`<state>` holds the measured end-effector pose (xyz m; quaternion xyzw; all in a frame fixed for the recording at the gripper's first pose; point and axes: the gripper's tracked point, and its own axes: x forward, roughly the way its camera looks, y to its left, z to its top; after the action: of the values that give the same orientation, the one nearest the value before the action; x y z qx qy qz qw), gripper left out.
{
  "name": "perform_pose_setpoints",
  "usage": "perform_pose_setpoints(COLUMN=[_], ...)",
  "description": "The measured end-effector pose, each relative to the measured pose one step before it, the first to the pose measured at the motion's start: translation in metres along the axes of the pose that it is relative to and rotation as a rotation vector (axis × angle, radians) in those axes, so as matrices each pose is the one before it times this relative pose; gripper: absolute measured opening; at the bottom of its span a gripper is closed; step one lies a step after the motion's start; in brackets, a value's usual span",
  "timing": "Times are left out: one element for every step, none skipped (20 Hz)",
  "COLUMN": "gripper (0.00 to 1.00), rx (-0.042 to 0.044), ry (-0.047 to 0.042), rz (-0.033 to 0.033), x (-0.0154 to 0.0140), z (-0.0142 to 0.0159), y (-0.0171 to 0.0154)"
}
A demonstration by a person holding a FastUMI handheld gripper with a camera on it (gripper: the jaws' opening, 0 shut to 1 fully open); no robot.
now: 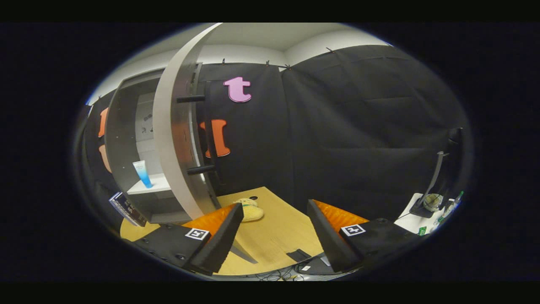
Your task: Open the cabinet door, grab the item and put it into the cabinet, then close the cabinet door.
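My gripper (276, 211) is open, its two fingers spread wide with nothing between them. The cabinet (122, 126) stands to the left with its door (171, 139) swung out, edge-on just beyond my left finger; two dark handle posts stick out from it. Inside, a blue and white tube (142, 173) stands upright on the white shelf (148, 185). A yellow plush toy (249, 210) lies on the wooden table (278, 236), just ahead of my left fingertip and right of the door's lower edge.
A small dark flat piece (298, 255) lies on the table's near edge with cables below it. A booklet (126, 209) leans at the cabinet's foot. To the right, a white side table (415, 219) holds a black stand and small items.
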<state>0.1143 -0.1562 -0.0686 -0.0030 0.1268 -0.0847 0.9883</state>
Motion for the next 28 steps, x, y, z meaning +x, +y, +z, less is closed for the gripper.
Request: perform_pose_setpoints(gripper=[0.97, 0.97, 0.97, 0.97, 0.97, 0.96, 0.96, 0.96, 0.96, 0.96, 0.96, 0.96, 0.96, 0.96, 0.96, 0.96, 0.96, 0.96, 0.96, 0.96, 0.96, 0.96, 0.96, 0.96, 0.96, 0.96, 0.96, 0.96], rx=[-0.00624, 0.00243, 0.00525, 0.00513, 0.0034, -0.00513, -0.00771, -0.00132, 0.00058, 0.00335, -0.0001, -0.00042, -0.00245, -0.00236, -0.0005, 0.00025, -0.00048, -0.0012, -0.00148, -0.00196, -0.00004, 0.00014, 0.00024, 0.00111, -0.00022, -0.00052, 0.0014, 0.0035], ry=[0.00025, 0.00095, 0.00134, 0.00513, -0.00053, -0.00327, -0.00139, -0.00055, 0.00096, -0.00053, 0.00209, 0.00095, 0.0006, 0.00002, 0.00078, -0.00019, -0.00117, -0.00139, -0.00093, 0.00197, 0.00054, -0.00123, -0.0008, -0.00003, -0.00116, -0.00193, -0.00323, -0.00356], rz=[-0.00177, 0.00141, 0.00422, 0.00276, 0.00105, -0.00538, -0.00352, -0.00035, 0.00244, 0.00413, 0.00556, 0.00443, 0.00586, 0.00779, 0.0085, 0.00818, 0.00663, 0.00467, 0.00382, 0.00505, 0.00301, 0.00214, 0.00198, 0.00109, 0.00075, 0.00045, 0.00125, 0.00302], x=[0.00084, 0.00041, 0.00029, -0.0006, -0.00089, -0.00057, -0.00182, -0.00097, -0.0025, -0.00171, -0.00157, -0.00229, -0.00319, -0.00252, -0.00367, -0.00349, -0.00245, -0.00236, -0.00228, -0.00173, -0.00142, -0.00244, 0.00006, -0.00141, -0.00074, -0.00067, -0.00028, -0.00011], z=[0.00018, 0.00016, 0.00021, -0.00132, -0.00056, 0.00019, 0.00012, -0.00046, -0.00108, -0.00085, -0.00161, -0.00132, -0.00158, -0.00181, -0.00222, -0.00173, -0.00169, -0.00144, -0.00134, -0.00297, -0.00211, -0.00084, -0.00075, -0.00178, -0.00153, -0.00126, -0.00043, -0.00033], y=[-0.00208, -0.00059, 0.00058, 0.00127, 0.00168, 0.00173, 0.00191, 0.00253, 0.00317, 0.00467, 0.00559, 0.0055, 0.0055, 0.00871, 0.00824, 0.00993, 0.00876, 0.00768, 0.00884, 0.00939, 0.00889, 0.00806, 0.00844, 0.00812, 0.00861, 0.00854, 0.00904, 0.00892])
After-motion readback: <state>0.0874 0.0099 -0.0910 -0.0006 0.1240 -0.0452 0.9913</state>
